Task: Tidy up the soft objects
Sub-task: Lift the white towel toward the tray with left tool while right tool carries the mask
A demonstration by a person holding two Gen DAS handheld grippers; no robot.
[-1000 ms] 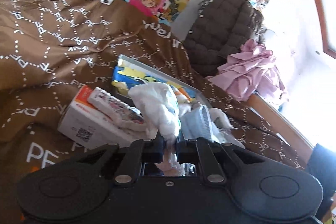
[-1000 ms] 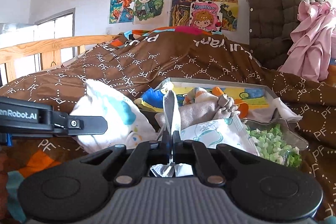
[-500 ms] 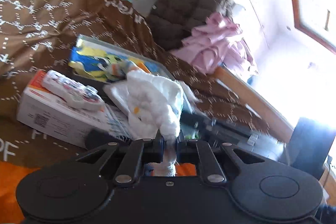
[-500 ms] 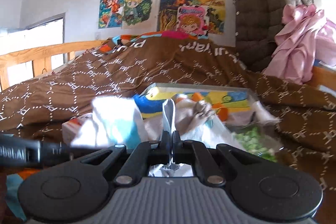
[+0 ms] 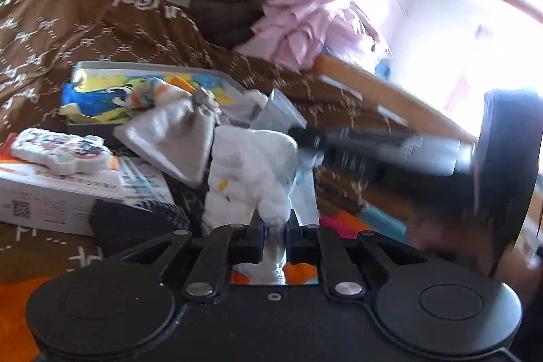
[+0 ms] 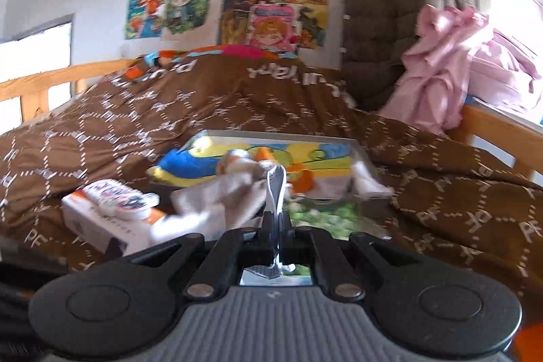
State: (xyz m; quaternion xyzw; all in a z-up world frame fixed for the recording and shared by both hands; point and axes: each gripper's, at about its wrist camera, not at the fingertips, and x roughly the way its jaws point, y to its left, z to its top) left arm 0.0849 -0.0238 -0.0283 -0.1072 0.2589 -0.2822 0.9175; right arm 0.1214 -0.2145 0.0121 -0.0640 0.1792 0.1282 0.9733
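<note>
My left gripper [image 5: 274, 226] is shut on a white soft bundle [image 5: 251, 172] with small orange and blue marks, held up in front of the tray. Just behind the bundle lies a grey cloth pouch [image 5: 169, 138]. My right gripper [image 6: 275, 226] is shut on the edge of a thin silvery-white packet [image 6: 275, 189] that stands upright between its fingers. An open tray [image 6: 281, 136] with a colourful lining sits on the brown quilt and holds soft toys and cloth. The right gripper's body [image 5: 390, 148] shows as a blur at the right of the left wrist view.
A white and orange box [image 5: 68, 195] lies left of the tray with a small printed cushion [image 5: 57, 146] on top. A bag of green pieces [image 6: 325, 216] rests at the tray's near edge. A brown jacket [image 6: 383, 22] and pink cloth [image 6: 451, 67] hang over the wooden bed rail [image 6: 492, 131].
The left gripper has swung right and drawn back with the white bundle, which has left the right wrist view. The right gripper has pulled back and up with its packet.
</note>
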